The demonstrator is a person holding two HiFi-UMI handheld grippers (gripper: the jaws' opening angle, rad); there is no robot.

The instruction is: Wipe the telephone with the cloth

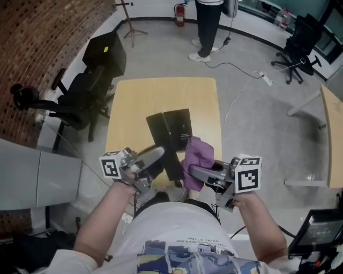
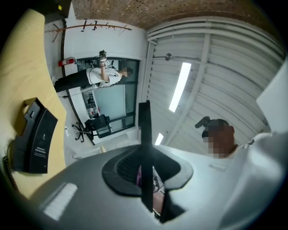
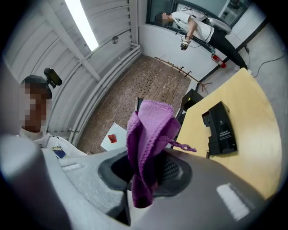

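Observation:
A black telephone point(image 1: 178, 128) lies in the middle of the yellow wooden table point(image 1: 139, 101), its long handset part point(image 1: 161, 142) reaching toward me. My left gripper point(image 1: 159, 152) hovers at the near left of the telephone, jaws shut with nothing in them. In the left gripper view the shut jaws point upward as a thin black blade, and the telephone point(image 2: 37, 137) lies far left. My right gripper point(image 1: 193, 170) sits at the phone's near right, shut on a purple cloth point(image 1: 197, 156). The cloth point(image 3: 147, 134) stands bunched up out of the jaws, with the telephone point(image 3: 220, 130) beyond it.
Black office chairs point(image 1: 80, 99) stand left of the table by the brick wall. A person point(image 1: 208, 27) stands at the far end, near a fire extinguisher point(image 1: 180, 15). A cable and power strip point(image 1: 265, 79) lie on the floor. Another table point(image 1: 333, 134) is at the right.

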